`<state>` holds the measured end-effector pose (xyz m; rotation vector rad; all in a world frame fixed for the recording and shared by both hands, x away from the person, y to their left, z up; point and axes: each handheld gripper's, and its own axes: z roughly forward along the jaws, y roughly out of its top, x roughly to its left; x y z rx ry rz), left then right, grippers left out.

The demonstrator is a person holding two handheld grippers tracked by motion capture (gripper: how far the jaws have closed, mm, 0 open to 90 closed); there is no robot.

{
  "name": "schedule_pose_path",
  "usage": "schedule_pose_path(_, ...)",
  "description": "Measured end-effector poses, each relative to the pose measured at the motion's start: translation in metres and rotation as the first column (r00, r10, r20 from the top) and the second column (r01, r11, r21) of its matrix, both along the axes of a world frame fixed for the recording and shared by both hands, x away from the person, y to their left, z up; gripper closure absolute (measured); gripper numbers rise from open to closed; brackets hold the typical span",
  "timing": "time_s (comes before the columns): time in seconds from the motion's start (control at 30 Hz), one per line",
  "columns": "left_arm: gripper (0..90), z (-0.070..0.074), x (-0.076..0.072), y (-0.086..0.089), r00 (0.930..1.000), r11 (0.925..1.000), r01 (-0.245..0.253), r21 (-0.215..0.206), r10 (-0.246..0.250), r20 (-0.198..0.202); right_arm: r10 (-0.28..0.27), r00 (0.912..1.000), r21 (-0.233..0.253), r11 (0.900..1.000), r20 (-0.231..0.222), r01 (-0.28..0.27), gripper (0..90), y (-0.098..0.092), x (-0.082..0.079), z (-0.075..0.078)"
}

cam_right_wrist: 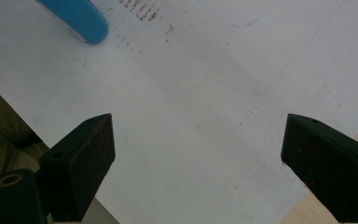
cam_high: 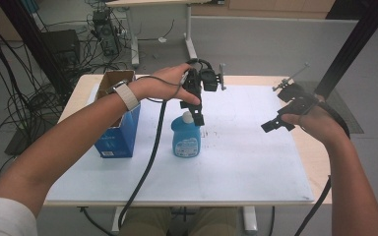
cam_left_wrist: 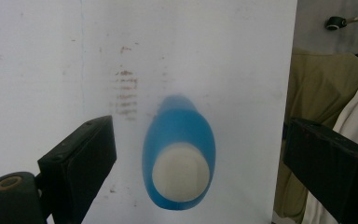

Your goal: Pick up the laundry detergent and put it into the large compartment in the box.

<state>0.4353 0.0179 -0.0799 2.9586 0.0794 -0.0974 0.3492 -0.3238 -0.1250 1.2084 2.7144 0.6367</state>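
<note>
The bottle (cam_high: 186, 138) stands upright mid-table just right of the box (cam_high: 118, 129); I hold the left gripper (cam_left_wrist: 196, 154) straight above its cap, jaws wide, probably to drop around it. The right gripper (cam_right_wrist: 196, 163) waits wide, well clear.
</note>
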Motion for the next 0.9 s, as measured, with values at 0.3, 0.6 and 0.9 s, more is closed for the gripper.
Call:
schedule_pose_path(0.3, 9.8, -0.004, 0.0, 0.002, 1.0, 0.9999, -0.001, 0.013, 0.001, -0.003, 0.004, 1.0, 0.002, 1.0, -0.003, -0.004, 9.7, 0.002, 0.001, -0.002)
schedule_pose_path(0.6, 9.8, -0.011, 0.002, 0.008, 0.9999, 0.9999, -0.011, 0.005, 0.011, -0.008, 0.011, 0.9999, 0.001, 1.0, -0.008, -0.011, 9.7, 0.003, 0.004, -0.004)
schedule_pose_path(0.9, 9.8, -0.016, 0.005, 0.013, 0.9998, 0.9999, -0.015, 0.0, 0.015, -0.013, 0.012, 0.9998, 0.001, 1.0, -0.014, -0.012, 9.7, 0.004, 0.006, -0.007)
